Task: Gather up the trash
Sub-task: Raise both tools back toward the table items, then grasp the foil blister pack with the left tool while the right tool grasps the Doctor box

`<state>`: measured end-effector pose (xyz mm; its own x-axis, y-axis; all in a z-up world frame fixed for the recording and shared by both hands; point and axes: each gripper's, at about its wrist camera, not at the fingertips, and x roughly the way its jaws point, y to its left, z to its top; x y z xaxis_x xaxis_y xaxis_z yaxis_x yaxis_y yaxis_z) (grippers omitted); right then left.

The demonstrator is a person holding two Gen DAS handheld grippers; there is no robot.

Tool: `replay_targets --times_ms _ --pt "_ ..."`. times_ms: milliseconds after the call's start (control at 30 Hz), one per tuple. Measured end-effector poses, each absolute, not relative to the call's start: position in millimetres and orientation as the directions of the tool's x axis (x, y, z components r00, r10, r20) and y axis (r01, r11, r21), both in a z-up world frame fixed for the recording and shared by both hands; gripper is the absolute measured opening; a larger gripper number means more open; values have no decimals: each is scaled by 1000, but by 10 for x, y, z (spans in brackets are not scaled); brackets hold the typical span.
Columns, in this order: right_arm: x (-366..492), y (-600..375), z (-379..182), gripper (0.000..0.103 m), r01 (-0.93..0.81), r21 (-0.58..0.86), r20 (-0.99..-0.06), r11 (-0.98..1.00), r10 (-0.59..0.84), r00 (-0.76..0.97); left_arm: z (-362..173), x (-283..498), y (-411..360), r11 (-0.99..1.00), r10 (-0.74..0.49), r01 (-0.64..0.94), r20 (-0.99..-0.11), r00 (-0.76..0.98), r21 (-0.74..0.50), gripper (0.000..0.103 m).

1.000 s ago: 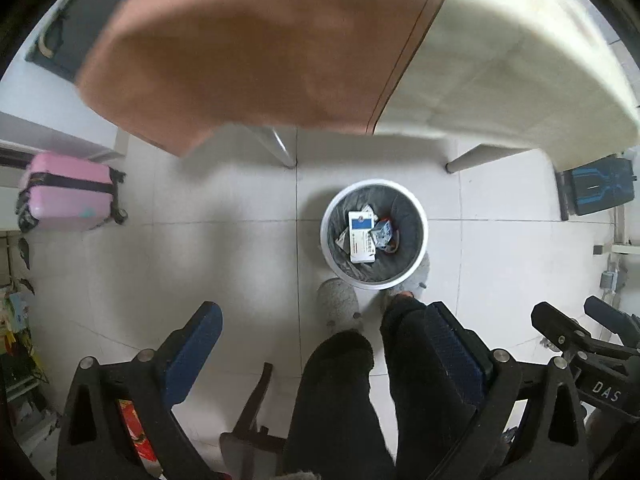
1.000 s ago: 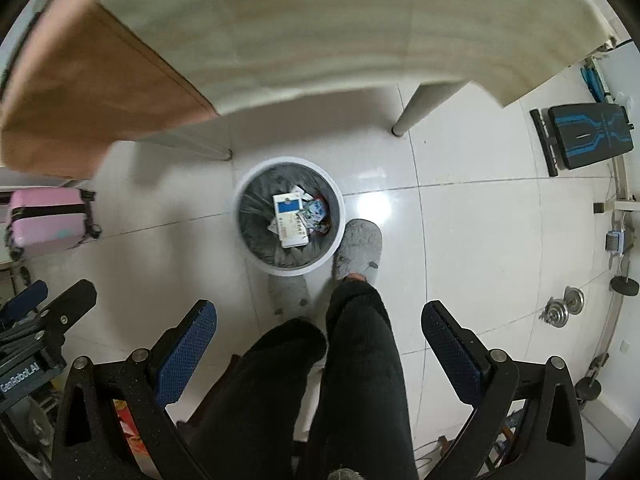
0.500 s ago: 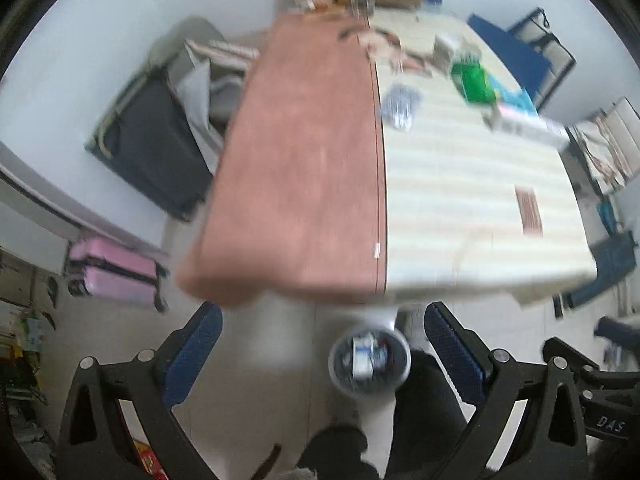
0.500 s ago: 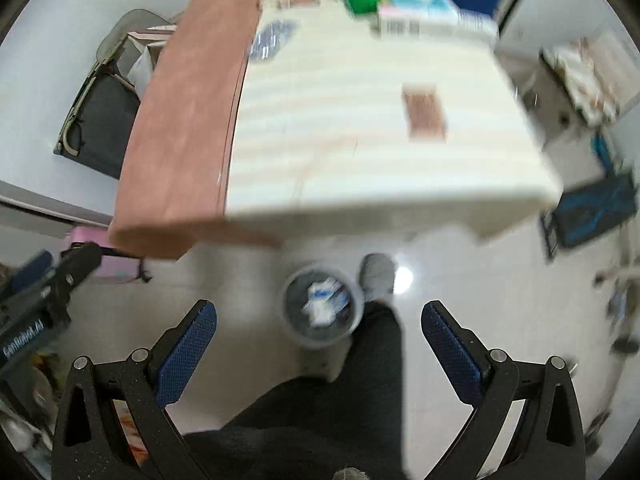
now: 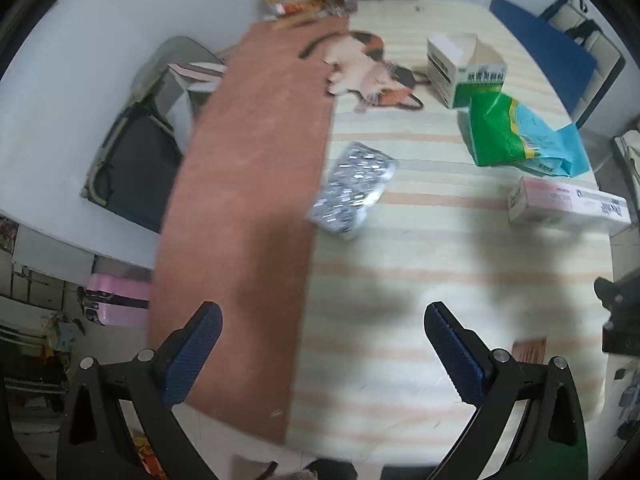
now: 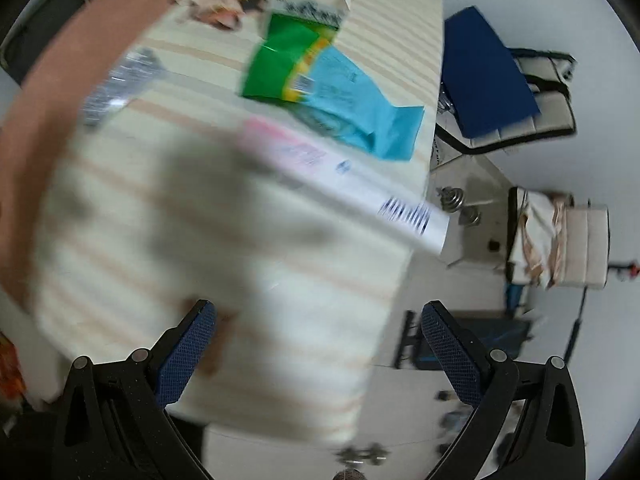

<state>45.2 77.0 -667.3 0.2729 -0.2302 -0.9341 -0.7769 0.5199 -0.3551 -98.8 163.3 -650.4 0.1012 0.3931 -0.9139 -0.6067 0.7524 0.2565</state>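
Hovering over table (image 5: 400,320) | left tongs (image 5: 320,344) apart, empty; right tongs (image 6: 316,340) apart, empty

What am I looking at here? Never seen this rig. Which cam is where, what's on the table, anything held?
No robot: a person carries a two-finger gripper in each hand, with a fisheye camera on each looking along the fingers. The left gripper and right gripper are both open and hold nothing. Both views look down on a striped table with a brown cloth on its left side. On it lie a silver foil pack, a green and blue bag, a green and white carton and a long pink and white box. The right view is motion-blurred.
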Motion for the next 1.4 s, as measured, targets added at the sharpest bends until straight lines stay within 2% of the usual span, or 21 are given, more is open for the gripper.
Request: replay_targets --times_ms 200,367,433,467,567,633,733,800,833,900,967,1033,1133,1233,1333,1400 --pt "972 977 -7366 103 -870 -364 -907 332 -339 250 -6864 -566 1674 769 365 -573 -930 30 283 103" --pt "988 1045 -7469 97 -887 -369 -907 278 -318 277 -7000 -479 1847 778 348 -556 -938 -9 294 103" --pt "959 1047 -7403 85 -888 -349 -917 299 -304 258 -6978 -544 1940 774 345 -560 -938 -16 294 103" --pt "937 1067 -7354 75 -895 -336 -924 294 -289 252 -6982 -524 1996 773 348 -561 -937 -17 297 103" --pt "916 1110 -7236 52 -910 -283 -944 302 -256 209 -6975 -521 2168 766 362 -562 -932 -24 312 103" --pt "913 1198 -7209 52 -926 -247 -955 286 -236 182 -6973 -520 2271 759 367 -567 -930 -33 319 103" --pt "912 1301 -7298 67 -930 -304 -936 209 -249 250 -6971 -512 2385 750 363 -581 -931 -40 317 103" --pt "919 1363 -7427 70 -923 -357 -911 146 -272 309 -6975 -501 2405 749 366 -580 -930 -42 321 103" --pt "911 1389 -7472 76 -925 -359 -907 124 -281 314 -6978 -493 2403 749 369 -577 -929 -42 324 103" --pt "861 1436 -7529 76 -920 -382 -892 83 -293 344 -6986 -479 2378 753 376 -568 -926 -42 332 103" --pt "821 1427 -7529 69 -920 -387 -888 67 -295 353 -6999 -485 2375 758 369 -564 -928 -42 327 103" --pt "770 1420 -7464 63 -941 -323 -914 105 -292 282 -7015 -500 2363 763 357 -564 -933 -41 317 103" --pt "780 1350 -7433 59 -955 -116 -957 272 -287 34 -7039 -521 2384 767 343 -564 -938 -45 307 103" --pt "860 1250 -7455 58 -889 -52 -962 454 -261 -77 -7032 -527 2435 769 334 -566 -941 -43 299 103" --pt "1101 993 -7458 58 -656 72 -968 751 -107 -229 -7023 -484 2503 777 325 -562 -945 -28 284 103" --pt "1178 847 -7462 59 -532 103 -968 840 -38 -247 -7049 -408 2553 798 309 -540 -951 -18 269 103"
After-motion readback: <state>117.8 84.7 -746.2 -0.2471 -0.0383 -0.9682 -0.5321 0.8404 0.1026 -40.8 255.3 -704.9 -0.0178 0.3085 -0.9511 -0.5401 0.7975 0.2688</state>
